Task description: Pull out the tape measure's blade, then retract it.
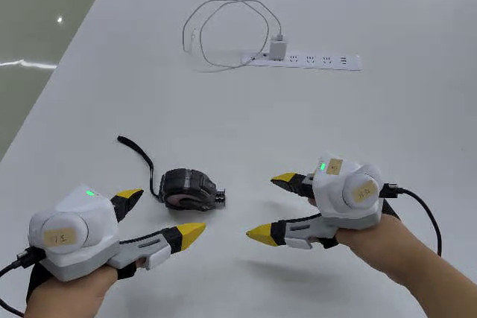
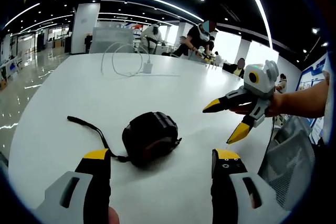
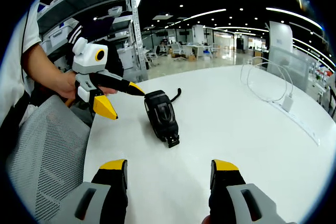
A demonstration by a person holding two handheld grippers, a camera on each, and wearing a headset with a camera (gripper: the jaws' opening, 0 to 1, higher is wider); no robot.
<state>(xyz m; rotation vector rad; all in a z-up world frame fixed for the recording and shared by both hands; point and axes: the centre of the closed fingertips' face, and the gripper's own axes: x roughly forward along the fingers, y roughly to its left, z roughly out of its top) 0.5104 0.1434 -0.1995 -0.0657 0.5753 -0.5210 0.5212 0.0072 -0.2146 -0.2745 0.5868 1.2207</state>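
Tape measure (image 1: 190,189): black case on white table (image 1: 358,132), between the two grippers, touching neither. Blade in; hook at the mouth hard to make out. Strap (image 1: 138,154) trails off on the left gripper's side. Left gripper (image 1: 165,211): jaws wide, empty. Right gripper (image 1: 266,206): jaws wide, empty. Power strip (image 1: 313,59): far back.

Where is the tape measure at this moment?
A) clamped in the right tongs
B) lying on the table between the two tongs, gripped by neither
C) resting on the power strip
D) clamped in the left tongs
B: the tape measure lies on the white table, with the left tongs and the right tongs open on either side of it, neither closed on it.
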